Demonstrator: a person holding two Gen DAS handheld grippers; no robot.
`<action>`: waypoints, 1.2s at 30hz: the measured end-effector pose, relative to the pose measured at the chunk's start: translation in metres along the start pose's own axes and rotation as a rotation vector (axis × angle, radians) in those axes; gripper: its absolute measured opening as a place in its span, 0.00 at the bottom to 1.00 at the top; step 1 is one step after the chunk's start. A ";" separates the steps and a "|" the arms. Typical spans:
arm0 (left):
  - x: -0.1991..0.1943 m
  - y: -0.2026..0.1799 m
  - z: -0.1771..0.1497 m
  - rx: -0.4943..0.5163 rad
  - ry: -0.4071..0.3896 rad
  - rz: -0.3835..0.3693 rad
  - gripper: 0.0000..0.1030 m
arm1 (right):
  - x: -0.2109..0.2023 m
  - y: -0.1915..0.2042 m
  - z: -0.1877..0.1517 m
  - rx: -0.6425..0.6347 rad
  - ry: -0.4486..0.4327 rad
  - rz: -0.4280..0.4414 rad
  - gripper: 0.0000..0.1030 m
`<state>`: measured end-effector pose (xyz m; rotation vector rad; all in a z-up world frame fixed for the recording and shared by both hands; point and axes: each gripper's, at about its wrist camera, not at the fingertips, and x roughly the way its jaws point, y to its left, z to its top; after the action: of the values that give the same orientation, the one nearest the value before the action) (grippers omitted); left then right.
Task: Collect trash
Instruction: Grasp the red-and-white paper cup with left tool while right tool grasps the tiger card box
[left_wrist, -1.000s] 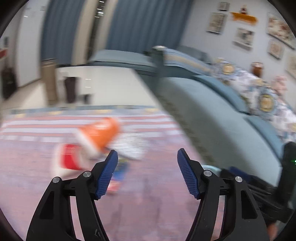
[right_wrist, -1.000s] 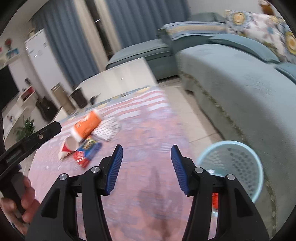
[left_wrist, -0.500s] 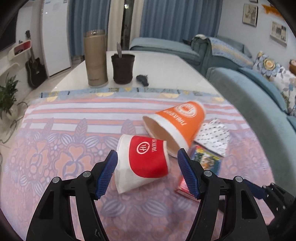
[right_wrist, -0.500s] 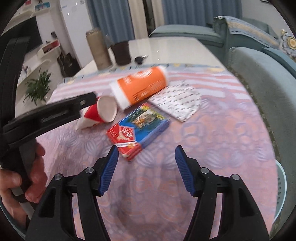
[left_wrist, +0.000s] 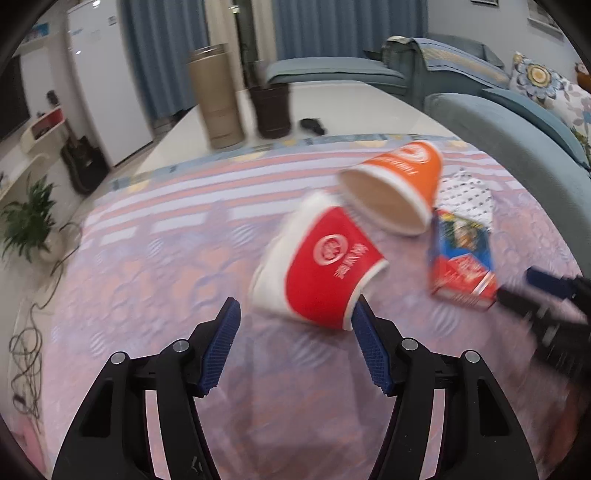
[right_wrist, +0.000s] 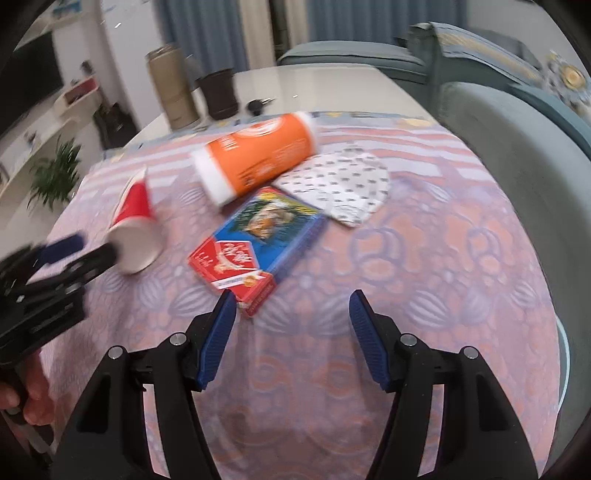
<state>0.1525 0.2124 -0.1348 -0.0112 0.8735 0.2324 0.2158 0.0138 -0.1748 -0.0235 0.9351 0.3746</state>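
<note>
Tan canister (left_wrist: 216, 96), dark pot (left_wrist: 271, 109), sofa (left_wrist: 517, 147)

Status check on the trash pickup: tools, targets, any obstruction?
Both tools open, empty. Left tool at the tipped red paper cup; right tool at the snack box. Orange cup lies beyond. Nothing blocking.

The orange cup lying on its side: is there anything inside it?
The orange cup shows its open mouth to the left wrist camera. The brown inner wall in view looks bare, with nothing inside. The bottom end is in shadow and cannot be seen.

Both wrist views look steeply down, close over the same patterned cloth (left_wrist: 155, 280).
</note>
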 end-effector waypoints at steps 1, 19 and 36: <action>-0.002 0.010 -0.004 -0.023 0.010 0.005 0.59 | 0.000 -0.007 0.000 0.029 -0.005 -0.016 0.58; 0.040 0.024 0.022 -0.272 0.183 -0.280 0.76 | 0.035 0.007 0.032 0.168 0.167 0.201 0.70; 0.014 0.045 -0.003 -0.218 0.073 -0.129 0.58 | 0.064 0.071 0.050 0.002 0.201 -0.127 0.72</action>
<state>0.1495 0.2582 -0.1434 -0.2803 0.9129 0.2064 0.2654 0.1086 -0.1854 -0.1200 1.1265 0.2564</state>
